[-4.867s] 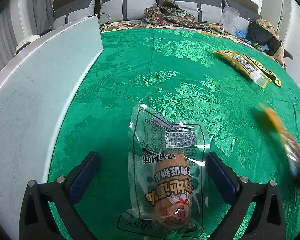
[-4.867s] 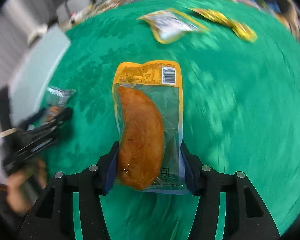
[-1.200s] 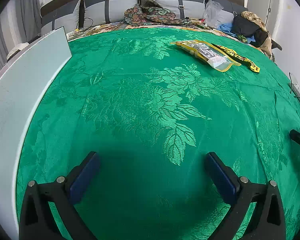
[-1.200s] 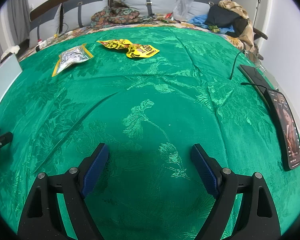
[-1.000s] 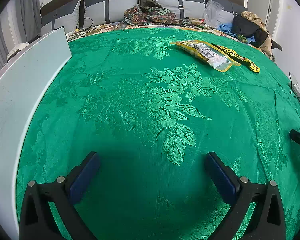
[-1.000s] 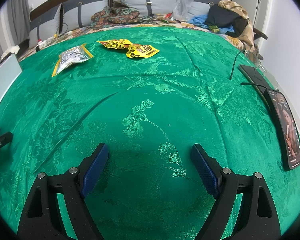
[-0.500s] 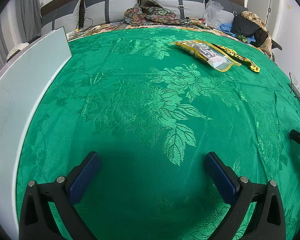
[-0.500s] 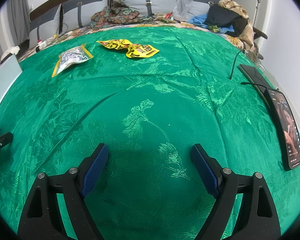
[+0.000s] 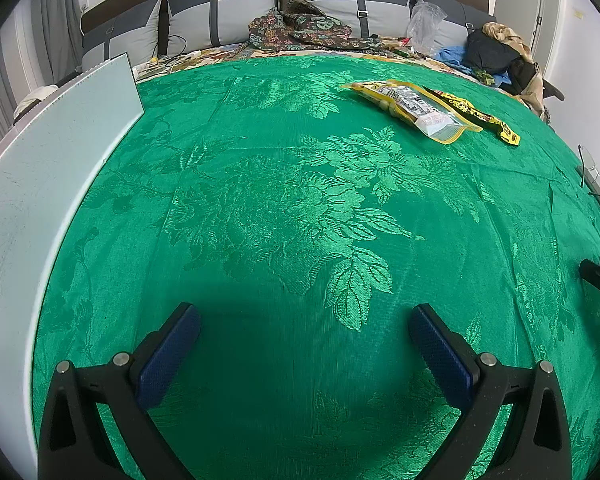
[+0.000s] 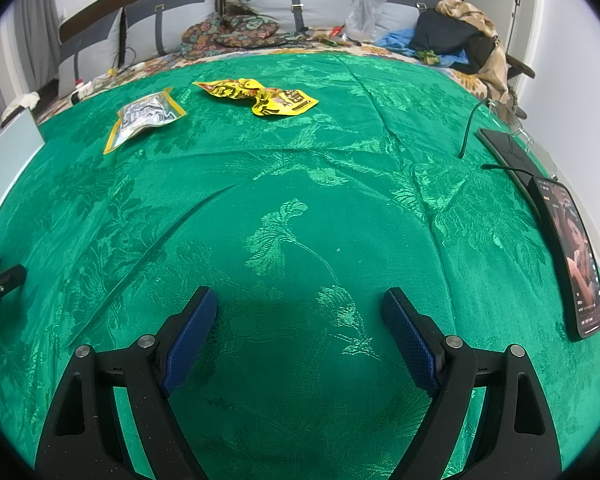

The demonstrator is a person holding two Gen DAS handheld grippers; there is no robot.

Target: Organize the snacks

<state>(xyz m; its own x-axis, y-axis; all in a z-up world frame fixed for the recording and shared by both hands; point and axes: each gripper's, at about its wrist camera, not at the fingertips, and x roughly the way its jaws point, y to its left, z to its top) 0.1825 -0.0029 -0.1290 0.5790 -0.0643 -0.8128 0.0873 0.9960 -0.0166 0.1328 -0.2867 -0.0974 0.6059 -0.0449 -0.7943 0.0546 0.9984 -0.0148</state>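
Your left gripper (image 9: 306, 330) and right gripper (image 10: 299, 314) both stand wide apart, holding nothing, low over the green cloth (image 9: 284, 208). The two snack packets, one clear (image 10: 146, 114) and one yellow (image 10: 260, 96), lie upper left in your right view, just beside each other.

two low side-by-side views over green cloth (image 9: 300, 200)

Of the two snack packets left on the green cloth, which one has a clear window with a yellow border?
The flat clear-windowed packet, lying left of the other in the right wrist view. The crumpled yellow packet beside it is printed solid yellow, no window.
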